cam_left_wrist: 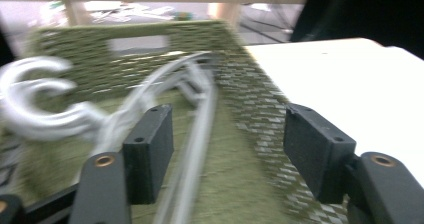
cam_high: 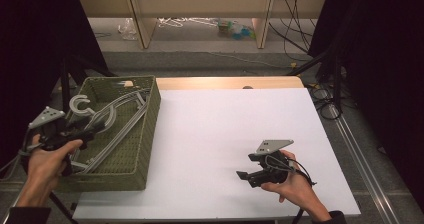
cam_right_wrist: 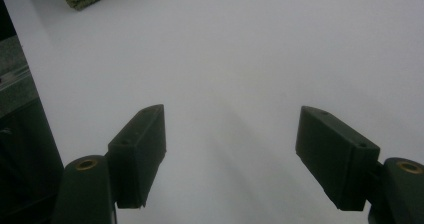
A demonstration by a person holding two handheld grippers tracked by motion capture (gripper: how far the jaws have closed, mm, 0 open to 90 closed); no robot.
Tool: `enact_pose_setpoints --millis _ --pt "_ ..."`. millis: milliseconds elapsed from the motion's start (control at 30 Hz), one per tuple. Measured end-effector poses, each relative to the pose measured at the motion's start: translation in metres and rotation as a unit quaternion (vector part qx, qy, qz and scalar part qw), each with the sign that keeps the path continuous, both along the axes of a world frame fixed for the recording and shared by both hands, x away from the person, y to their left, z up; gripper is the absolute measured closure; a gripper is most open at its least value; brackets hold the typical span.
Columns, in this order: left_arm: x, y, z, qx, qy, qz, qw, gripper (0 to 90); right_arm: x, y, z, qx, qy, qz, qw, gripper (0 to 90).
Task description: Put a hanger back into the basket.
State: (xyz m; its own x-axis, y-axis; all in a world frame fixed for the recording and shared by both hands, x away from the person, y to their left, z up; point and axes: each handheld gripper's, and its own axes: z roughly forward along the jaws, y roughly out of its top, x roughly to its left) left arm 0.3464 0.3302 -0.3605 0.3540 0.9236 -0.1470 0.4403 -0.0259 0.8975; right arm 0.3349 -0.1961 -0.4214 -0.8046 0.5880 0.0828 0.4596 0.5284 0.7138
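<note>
Both tongs stand wide with nothing between their jaws. My left tongs (cam_left_wrist: 227, 154) hang over the green woven basket (cam_high: 145, 134), which sits at the table's left edge, its near end close to the near-left corner. Inside it lie several grey plastic clothes hangers (cam_high: 107, 121), bundled lengthwise with their hooks toward the basket's left wall; one curled hook (cam_left_wrist: 37, 101) shows blurred just ahead of the left jaw in the left gripper view. I cannot tell whether the jaws touch any hanger. From the high view the left hand (cam_high: 47, 161) grips the left tongs at the basket's near-left side. My right tongs (cam_right_wrist: 230, 156) are well apart from the basket, near the table's near edge toward the right, pointing left over the bare white table (cam_high: 225, 129). The right hand (cam_high: 292, 184) holds them low over the surface.
</note>
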Motion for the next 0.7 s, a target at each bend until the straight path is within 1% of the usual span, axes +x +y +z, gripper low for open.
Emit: enact_pose_setpoints --millis 33,67,100,133,167,200,233,300,367,400,467,500,533,567,600,633,667,700 --pt "-0.002 -0.007 0.000 -0.002 -0.003 -0.013 0.9999 34.7 0.000 0.000 0.000 0.003 -0.004 -0.004 1.0000 28.9" --pt "-0.004 -0.013 0.001 -0.001 -0.007 -0.027 0.9996 34.0 -0.001 0.000 0.000 0.004 0.002 -0.008 1.0000 28.9" --pt "-0.005 -0.020 0.000 -0.003 -0.013 -0.038 0.9992 33.2 -0.001 0.000 0.000 0.007 0.000 -0.010 0.9999 28.9" --pt "-0.007 -0.026 0.000 -0.003 -0.017 -0.046 0.9988 32.5 -0.001 -0.001 -0.001 0.010 -0.005 -0.009 0.9999 28.9" --pt "-0.008 -0.032 0.000 -0.003 -0.017 -0.054 0.9984 31.9 -0.002 -0.001 -0.001 0.011 -0.006 -0.016 0.9998 28.9" --pt "-0.010 -0.037 0.000 -0.001 -0.014 -0.065 0.9978 31.2 -0.002 -0.001 -0.001 0.011 -0.010 -0.018 0.9997 28.9" --pt "-0.011 -0.043 0.000 -0.001 -0.017 -0.076 0.9970 30.7 -0.002 -0.001 -0.001 0.012 -0.006 -0.018 0.9997 28.9" --pt "-0.016 -0.054 0.000 0.006 -0.024 -0.096 0.9951 30.2 -0.001 -0.002 -0.001 0.013 -0.012 -0.020 0.9996 28.9" --pt "-0.021 -0.063 0.000 0.015 -0.025 -0.111 0.9934 29.3 -0.001 -0.002 -0.001 0.016 -0.014 -0.022 0.9995 28.8" --pt "-0.025 -0.068 0.000 0.014 -0.021 -0.118 0.9927 28.8 -0.002 -0.002 -0.001 0.017 -0.012 -0.023 0.9995 28.8" --pt "-0.032 -0.078 0.001 0.024 -0.013 -0.125 0.9918 26.5 -0.002 -0.002 -0.002 0.019 -0.017 -0.024 0.9994 28.7" --pt "-0.034 -0.083 0.000 0.016 -0.018 -0.138 0.9901 26.5 -0.002 -0.002 -0.002 0.020 -0.017 -0.024 0.9994 28.7" --pt "-0.036 -0.088 0.000 0.006 -0.019 -0.153 0.9880 26.2 -0.002 -0.002 -0.002 0.021 -0.018 -0.023 0.9994 28.7" --pt "-0.038 -0.093 0.000 -0.015 -0.011 -0.160 0.9869 26.1 -0.002 -0.002 -0.002 0.022 -0.016 -0.021 0.9994 28.7" --pt "-0.040 -0.098 -0.001 -0.027 0.000 -0.166 0.9858 26.1 -0.002 -0.002 -0.002 0.022 -0.015 -0.021 0.9994 28.7" --pt "-0.041 -0.103 -0.002 -0.023 0.001 -0.174 0.9845 26.1 -0.003 -0.001 -0.002 0.022 -0.014 -0.022 0.9994 28.7" --pt "-0.042 -0.108 -0.004 -0.019 -0.003 -0.177 0.9840 26.0 -0.003 -0.001 -0.002 0.023 -0.014 -0.022 0.9994 28.7" --pt "-0.043 -0.112 -0.006 -0.009 -0.006 -0.182 0.9832 26.0 -0.003 -0.001 -0.002 0.025 -0.015 -0.023 0.9993 28.7"
